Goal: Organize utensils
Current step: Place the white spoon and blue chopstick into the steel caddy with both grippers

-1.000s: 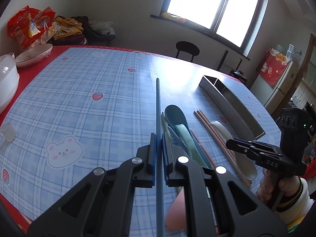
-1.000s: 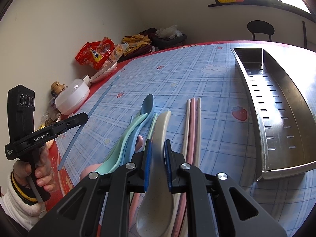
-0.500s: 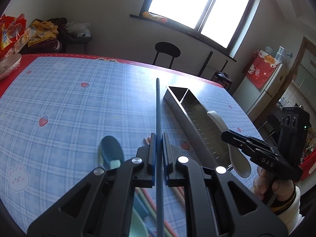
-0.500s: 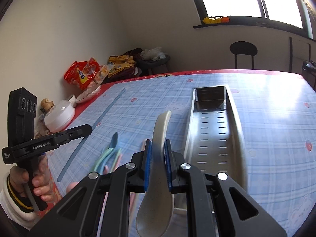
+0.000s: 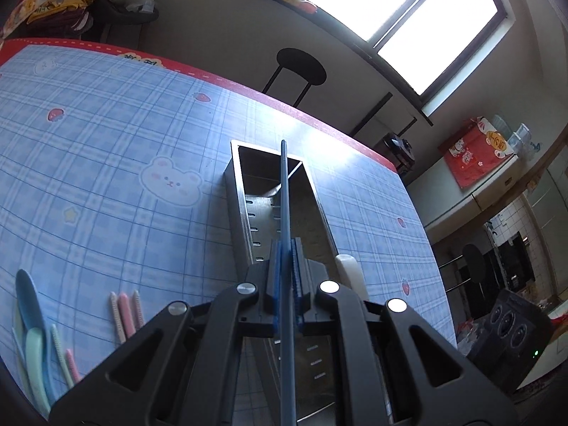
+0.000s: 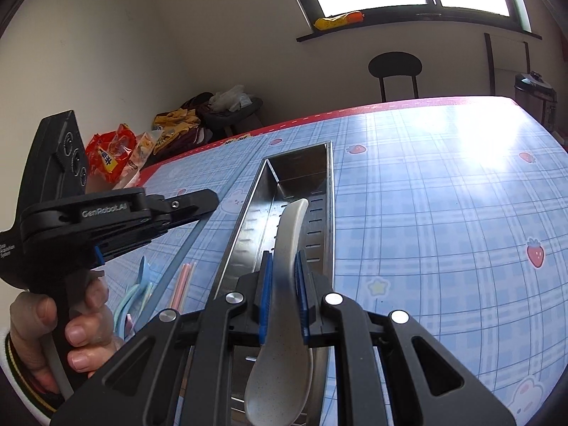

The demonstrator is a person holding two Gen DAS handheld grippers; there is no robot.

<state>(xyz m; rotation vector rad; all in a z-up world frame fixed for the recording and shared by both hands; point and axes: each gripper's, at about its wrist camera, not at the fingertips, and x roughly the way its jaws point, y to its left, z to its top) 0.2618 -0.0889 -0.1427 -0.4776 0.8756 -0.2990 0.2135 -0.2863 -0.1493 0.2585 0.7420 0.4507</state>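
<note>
My left gripper (image 5: 285, 248) is shut on a long blue chopstick (image 5: 284, 184), which points along the steel tray (image 5: 241, 195) and hangs above its open inside. My right gripper (image 6: 284, 266) is shut on a white speckled spoon (image 6: 293, 223), bowl toward the camera, handle over the tray (image 6: 245, 220). In the right wrist view the left gripper (image 6: 209, 198) sits just left of the tray with the chopstick (image 6: 177, 259) slanting down from it. The spoon's handle end (image 5: 349, 269) peeks out beside my left fingers.
Pastel spoons (image 5: 28, 294) and pink and white chopsticks (image 5: 124, 312) lie on the blue checked tablecloth left of the tray. Snack bags (image 6: 110, 156) and clothes sit at the far left edge. A black stool (image 6: 394, 67) stands beyond the table.
Both grippers have carried their utensils from the pile on the cloth across to above the steel tray. Each grip has stayed the same.
</note>
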